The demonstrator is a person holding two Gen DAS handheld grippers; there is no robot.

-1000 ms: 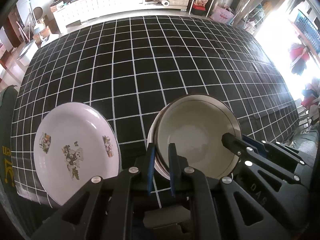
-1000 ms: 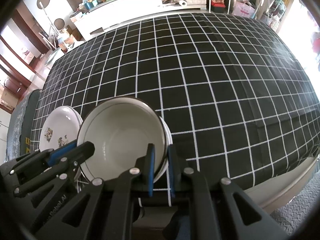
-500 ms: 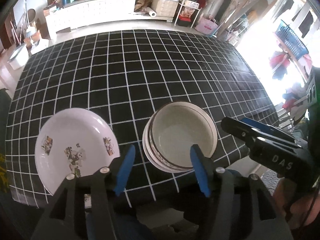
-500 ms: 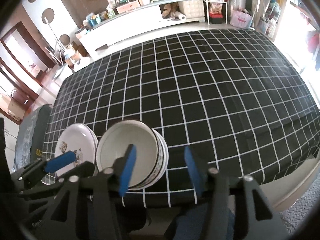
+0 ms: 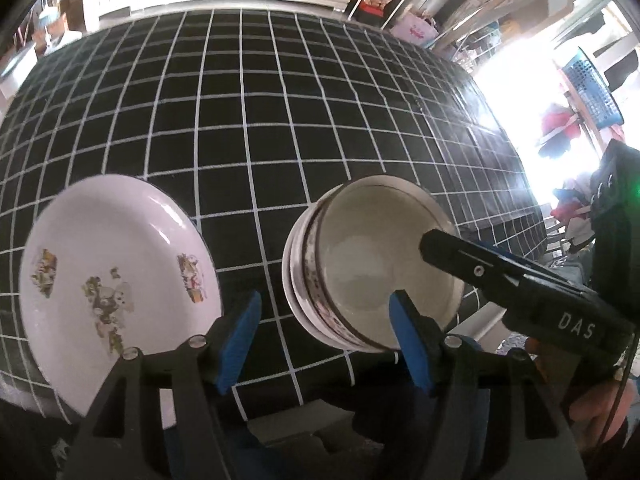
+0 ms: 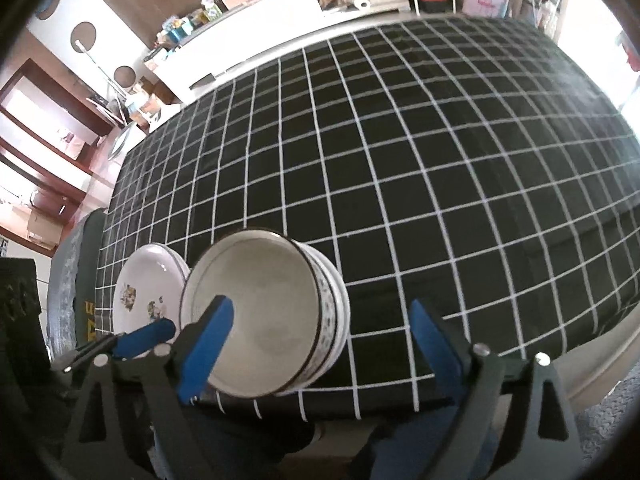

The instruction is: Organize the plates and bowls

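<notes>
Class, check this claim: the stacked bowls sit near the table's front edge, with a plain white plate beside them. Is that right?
Not quite. The plate is not plain: the left wrist view shows small printed pictures on it. The rest holds: the stacked bowls sit beside it near the table's front edge.

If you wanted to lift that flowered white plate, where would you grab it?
By the near rim of the plate, coming in low from the table's front edge. It is shallow and lies flat, so only its thin raised edge fits between gripper fingers, one above and one below.
</notes>
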